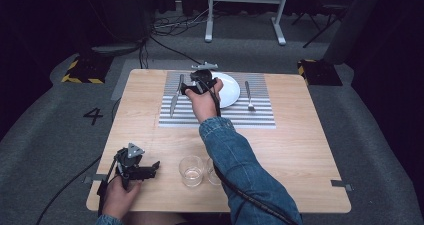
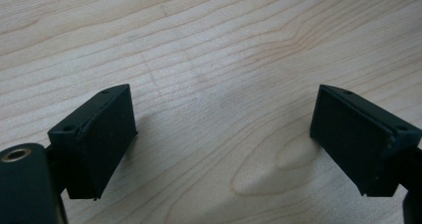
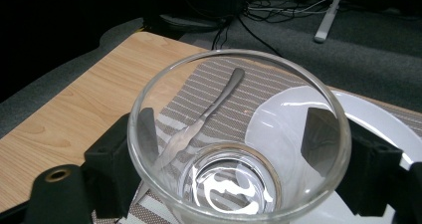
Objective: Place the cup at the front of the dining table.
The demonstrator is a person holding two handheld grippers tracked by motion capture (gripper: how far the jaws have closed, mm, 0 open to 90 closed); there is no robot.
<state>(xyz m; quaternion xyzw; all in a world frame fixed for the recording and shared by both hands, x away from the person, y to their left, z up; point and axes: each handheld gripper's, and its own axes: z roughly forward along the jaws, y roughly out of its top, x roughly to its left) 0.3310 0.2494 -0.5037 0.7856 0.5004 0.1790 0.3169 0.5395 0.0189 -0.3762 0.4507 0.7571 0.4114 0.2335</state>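
The glass is a clear, round tumbler with a thick base and a smooth flared rim, gripped between the two black jaws of the right gripper, which press its wall from either side. From the high view, the right gripper sits at about twelve o'clock of the table, over the left edge of the white plate; the glass itself cannot be made out there behind the hand and the tool.

The right gripper view looks down into the glass, and through its wall the knife appears, a slim matte metal piece lying on the striped placemat, at about eleven o'clock of the glass. The plate's glossy curve lies at about two o'clock.

The high view adds the ribbed grey-and-white placemat, the knife at the plate's nine o'clock, a fork at its three o'clock, and two further clear glasses near the table's six o'clock edge.

The left gripper rests low at about seven o'clock of the table. Its own view shows blocky, matte black jaws spread wide apart over pale, fine-grained wood, holding nothing.
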